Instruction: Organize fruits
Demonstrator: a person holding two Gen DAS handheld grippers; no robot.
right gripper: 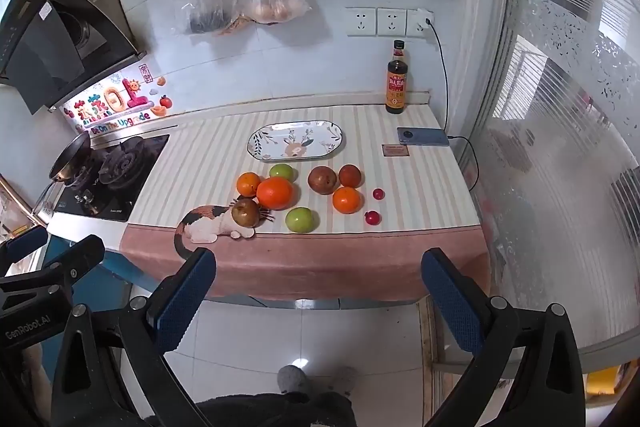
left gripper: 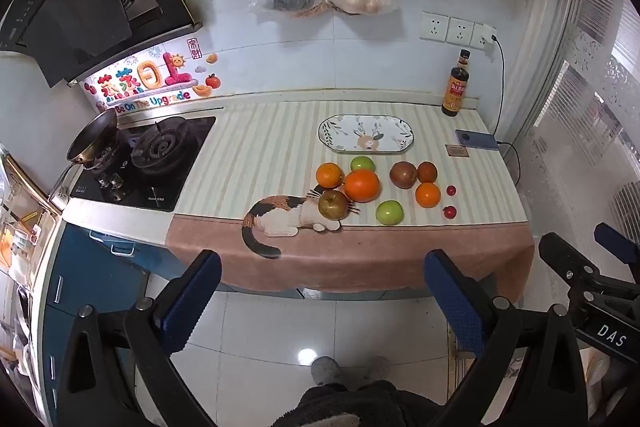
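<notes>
Your wall sticker (left gripper: 150, 89) reads "Be On The Upgrade". Your left gripper (left gripper: 322, 301) carries "GenRobot.AI", your right gripper (right gripper: 318, 301) "DAS"; both spread wide, holding nothing, short of the worktop (left gripper: 256, 155). Left: hob (left gripper: 148, 163), one pan (left gripper: 93, 141). Middle: one empty plate (left gripper: 366, 134); in front of it loose fruit: three oranges (left gripper: 361, 185), two green (left gripper: 390, 212), three brown (left gripper: 333, 205), two small red (left gripper: 449, 212). Right: one bottle (left gripper: 455, 89), label unreadable; one phone (left gripper: 476, 139). Nothing blocks the fruit.
</notes>
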